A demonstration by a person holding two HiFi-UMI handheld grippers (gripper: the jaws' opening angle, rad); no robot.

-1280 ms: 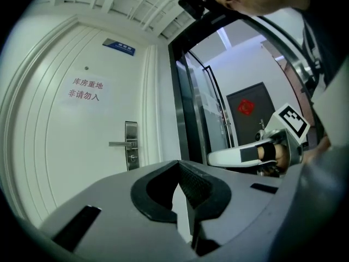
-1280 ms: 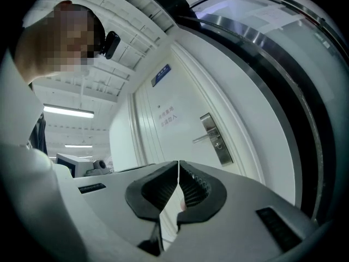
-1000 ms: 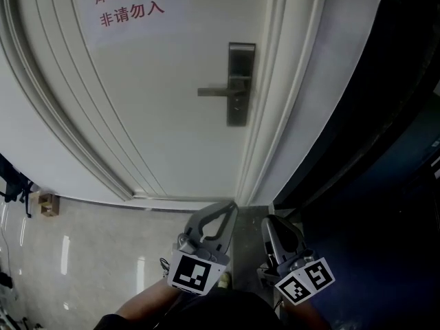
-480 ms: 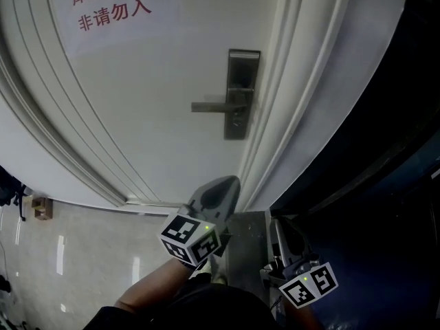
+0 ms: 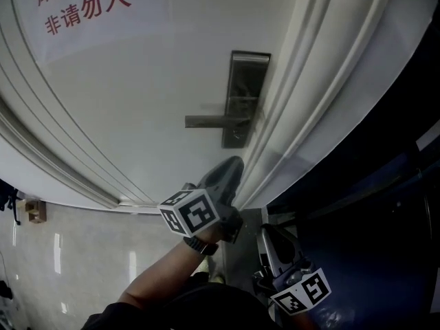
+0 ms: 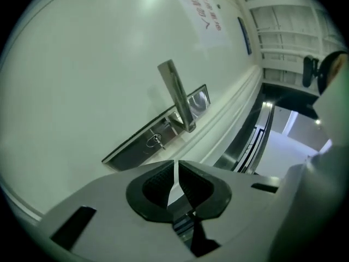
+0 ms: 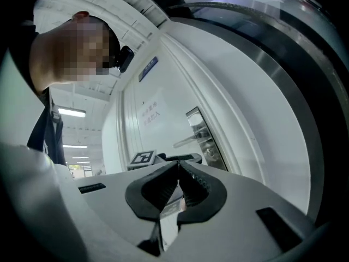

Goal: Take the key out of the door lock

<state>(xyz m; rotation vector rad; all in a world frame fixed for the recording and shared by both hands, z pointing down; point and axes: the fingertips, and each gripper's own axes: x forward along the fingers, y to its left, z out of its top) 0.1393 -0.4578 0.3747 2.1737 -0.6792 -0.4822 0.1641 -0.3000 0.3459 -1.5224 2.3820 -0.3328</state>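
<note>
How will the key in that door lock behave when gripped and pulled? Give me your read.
The key looks small, thin and metal, so it is probably stiff and light but slippery in the jaws. Only a short stub juts from the lock plate, so any grip may be shallow. The left gripper, shut, must open first.

Soft, even light makes the white door (image 5: 137, 102) bright, while the surface to its right (image 5: 385, 184) sinks into near-black shadow. Motion blur smears the lever handle (image 5: 210, 121). Pale glare streaks the glossy floor (image 5: 62, 253). Both gripper views bulge with fisheye curvature and dark corners. The left has a greenish cast, and ceiling strip lights (image 7: 71, 112) glow in the right.
</note>
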